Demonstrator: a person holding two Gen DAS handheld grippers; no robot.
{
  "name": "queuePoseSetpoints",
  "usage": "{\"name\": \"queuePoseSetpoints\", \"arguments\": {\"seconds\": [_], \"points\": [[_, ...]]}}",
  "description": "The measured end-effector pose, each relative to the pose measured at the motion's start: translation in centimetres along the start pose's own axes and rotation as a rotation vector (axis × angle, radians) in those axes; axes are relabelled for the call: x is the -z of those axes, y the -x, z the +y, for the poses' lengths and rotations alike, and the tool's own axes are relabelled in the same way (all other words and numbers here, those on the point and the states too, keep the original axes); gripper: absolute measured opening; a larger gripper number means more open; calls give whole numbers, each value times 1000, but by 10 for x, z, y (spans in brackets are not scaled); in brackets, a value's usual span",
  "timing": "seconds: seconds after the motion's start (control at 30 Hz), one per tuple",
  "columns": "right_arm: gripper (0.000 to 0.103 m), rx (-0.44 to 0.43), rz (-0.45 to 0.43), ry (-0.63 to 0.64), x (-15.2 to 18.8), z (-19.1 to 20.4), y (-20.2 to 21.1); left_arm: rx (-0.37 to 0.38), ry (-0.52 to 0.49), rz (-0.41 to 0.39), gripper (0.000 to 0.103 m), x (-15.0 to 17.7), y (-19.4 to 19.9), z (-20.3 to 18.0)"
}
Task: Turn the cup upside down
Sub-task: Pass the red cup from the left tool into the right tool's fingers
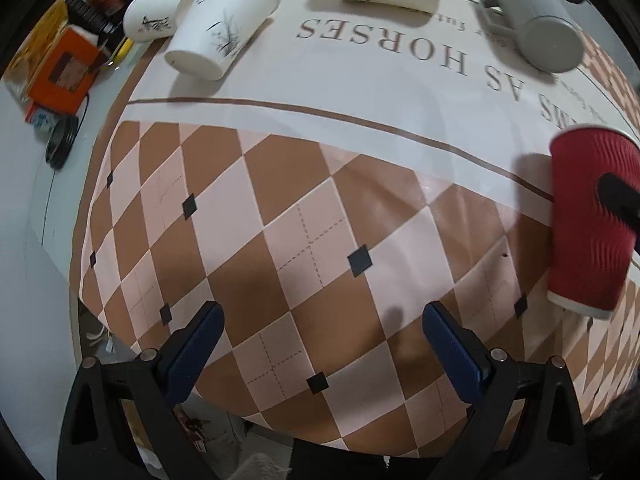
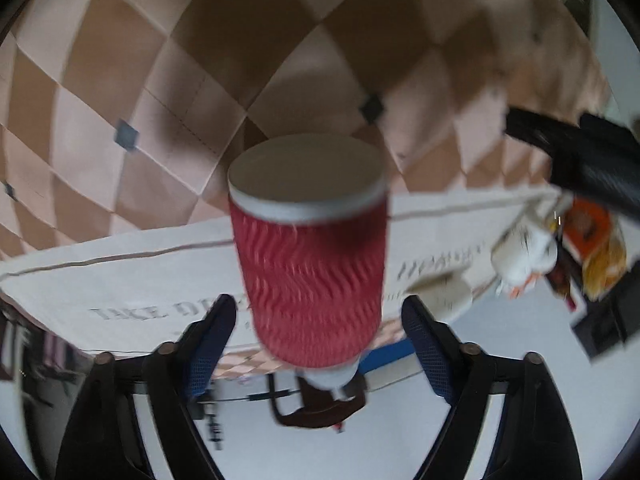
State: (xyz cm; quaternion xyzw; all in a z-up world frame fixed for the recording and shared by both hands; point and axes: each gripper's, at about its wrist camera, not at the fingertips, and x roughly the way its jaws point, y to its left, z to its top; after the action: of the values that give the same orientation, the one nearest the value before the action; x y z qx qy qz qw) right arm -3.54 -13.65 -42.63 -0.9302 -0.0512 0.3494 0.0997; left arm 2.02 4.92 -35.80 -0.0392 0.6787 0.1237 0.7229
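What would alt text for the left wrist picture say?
A red ribbed paper cup is pinched by the other tongs at the right edge above a checkered tablecloth. The open, empty left tongs frame the foreground; white paper cups and a grey mug lie beyond.

Checkered tablecloth (image 1: pixel 304 216) on table; white paper cups (image 1: pixel 220 24) and grey mug (image 1: pixel 536 20) lying on sides.

Ribbed red paper cup (image 1: pixel 592 220), corrugated sleeve matt and rough-looking, smooth white rim band at its end. Smooth white paper cups (image 1: pixel 222 26) printed with ink-style plants. Matt grey mug (image 1: pixel 538 20), probably plastic. Slightly glossy checked tablecloth (image 1: pixel 304 216), vinyl-like, creased. Left gripper (image 1: pixel 320 344) of matt black plastic, blue textured finger pads (image 1: pixel 192 356), metal pivot pins.
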Motion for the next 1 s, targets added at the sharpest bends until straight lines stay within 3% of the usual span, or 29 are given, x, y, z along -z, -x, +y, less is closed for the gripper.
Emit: {"name": "queuePoseSetpoints", "arguments": {"seconds": [0.13,0.3,0.37,0.47,0.67,0.77,0.9,1.0], "points": [[74,-15,-19,-37,0,-7,-6,-6,39,-9,102,-5,-1,9],[74,-137,-46,-225,13,-26,-9,-18,67,-17,101,-14,0,21],[74,-234,-44,-353,21,-40,-10,-28,72,-31,101,-18,4,27],[74,-462,-38,-648,51,-67,-22,-45,82,-48,101,-24,8,36],[74,-915,-18,-1139,110,-71,-59,-49,102,-59,101,-48,14,47],[74,-1234,10,-1403,137,-67,-97,-44,106,-54,101,-49,19,40],[74,-1490,56,-1640,155,-40,-126,-36,92,-46,101,-46,21,31],[74,-1620,96,-1803,166,-25,-148,-23,76,-42,101,-46,21,26]]}}
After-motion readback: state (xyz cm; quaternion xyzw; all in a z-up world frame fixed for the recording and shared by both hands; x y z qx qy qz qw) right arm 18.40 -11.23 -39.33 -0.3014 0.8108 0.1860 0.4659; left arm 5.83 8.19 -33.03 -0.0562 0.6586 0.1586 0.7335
